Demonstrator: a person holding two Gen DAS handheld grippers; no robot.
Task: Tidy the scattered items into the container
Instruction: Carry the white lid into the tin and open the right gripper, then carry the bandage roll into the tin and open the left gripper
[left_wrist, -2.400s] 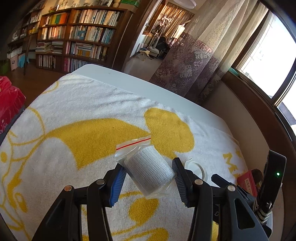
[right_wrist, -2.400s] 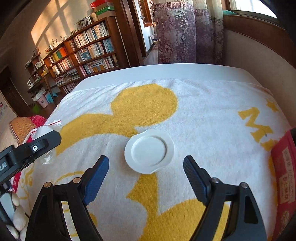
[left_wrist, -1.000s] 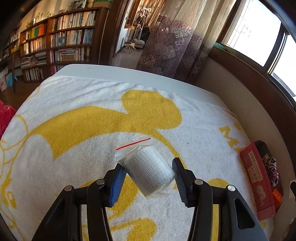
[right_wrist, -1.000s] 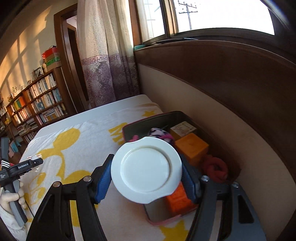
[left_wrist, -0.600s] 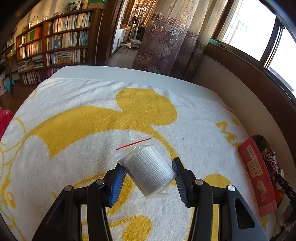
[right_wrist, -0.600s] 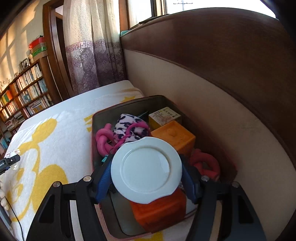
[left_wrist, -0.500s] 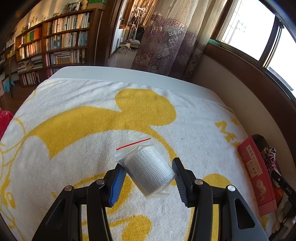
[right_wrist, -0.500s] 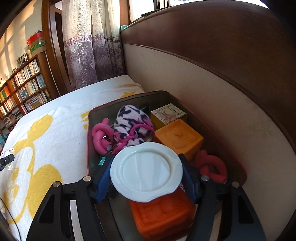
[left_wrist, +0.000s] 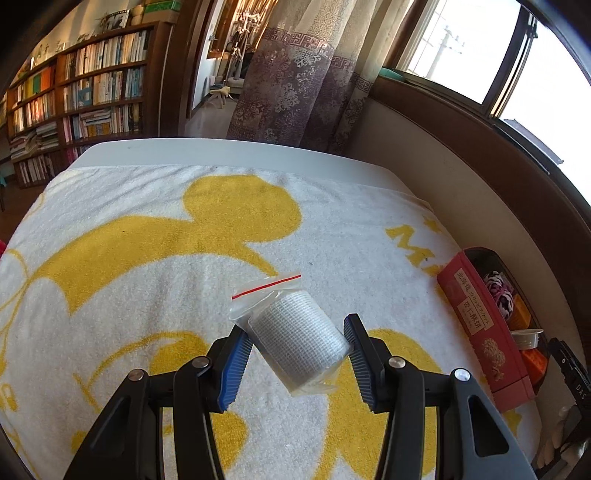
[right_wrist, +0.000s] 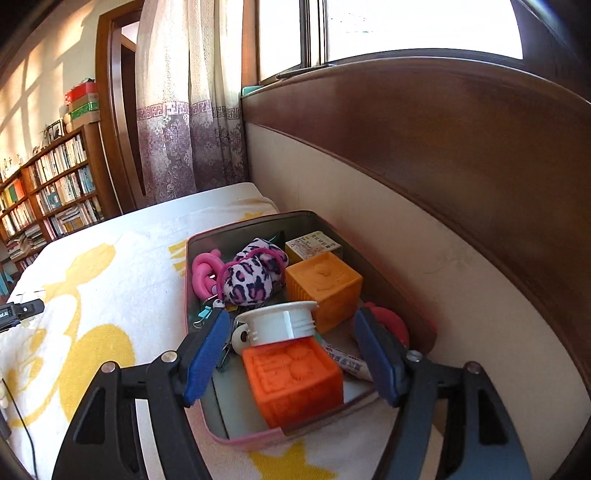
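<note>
My left gripper (left_wrist: 295, 349) is shut on a bagged white gauze roll (left_wrist: 297, 345) and holds it above the yellow and white towel (left_wrist: 147, 258). The pink tin container (left_wrist: 480, 325) lies at the towel's right edge. In the right wrist view my right gripper (right_wrist: 291, 332) is open over the container (right_wrist: 236, 441). The white lid (right_wrist: 279, 323) rests on an orange block (right_wrist: 293, 380) inside the tin, between the open fingers and free of them.
The tin also holds a second orange cube (right_wrist: 323, 286), a leopard-print scrunchie (right_wrist: 249, 278), pink rings (right_wrist: 203, 273), a small box (right_wrist: 312, 243) and clips. A brown and cream wall (right_wrist: 424, 184) runs close along the right. Bookshelves (left_wrist: 85, 99) stand behind.
My right gripper has opened and let go of the white lid, which now sits on the orange block in the tin. My left gripper still holds the gauze roll and has shifted slightly right.
</note>
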